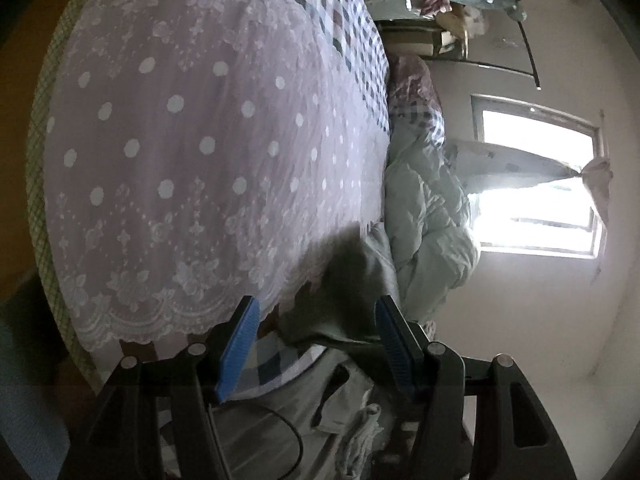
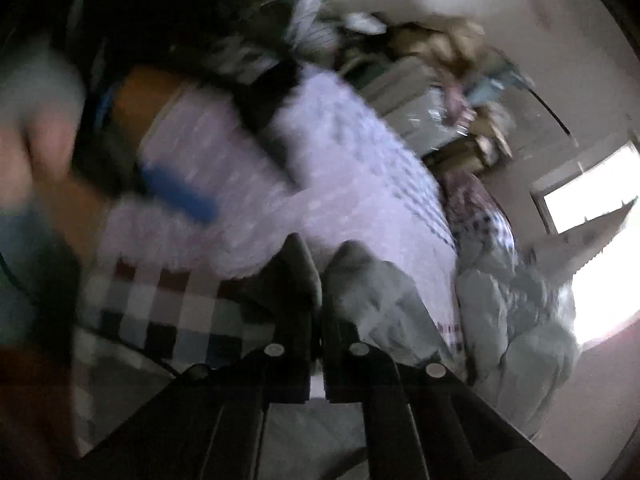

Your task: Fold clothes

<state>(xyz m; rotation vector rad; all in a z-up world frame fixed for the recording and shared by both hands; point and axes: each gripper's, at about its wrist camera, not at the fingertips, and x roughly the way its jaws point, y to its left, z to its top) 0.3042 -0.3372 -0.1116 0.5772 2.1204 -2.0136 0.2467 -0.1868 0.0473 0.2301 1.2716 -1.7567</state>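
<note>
A grey-green garment (image 1: 372, 280) lies crumpled at the near edge of the bed, on a pink lace cloth with white dots (image 1: 192, 140). My left gripper (image 1: 318, 342) hovers just over that garment, blue pads wide apart and touching nothing. The right wrist view is blurred. There my right gripper (image 2: 322, 276) has its fingers pressed together, with the grey garment (image 2: 380, 300) bunched at the tips and draped over the right finger. The left gripper's blue pad (image 2: 180, 194) and the hand holding it show to the left.
A checked bedsheet (image 1: 344, 24) lies under the lace cloth. A pale green quilt (image 1: 428, 220) is heaped along the bed's right side, below a bright window (image 1: 536, 184). Boxes and clutter (image 1: 432, 4) are stacked at the far end. A black cable (image 1: 288, 432) hangs near the left gripper.
</note>
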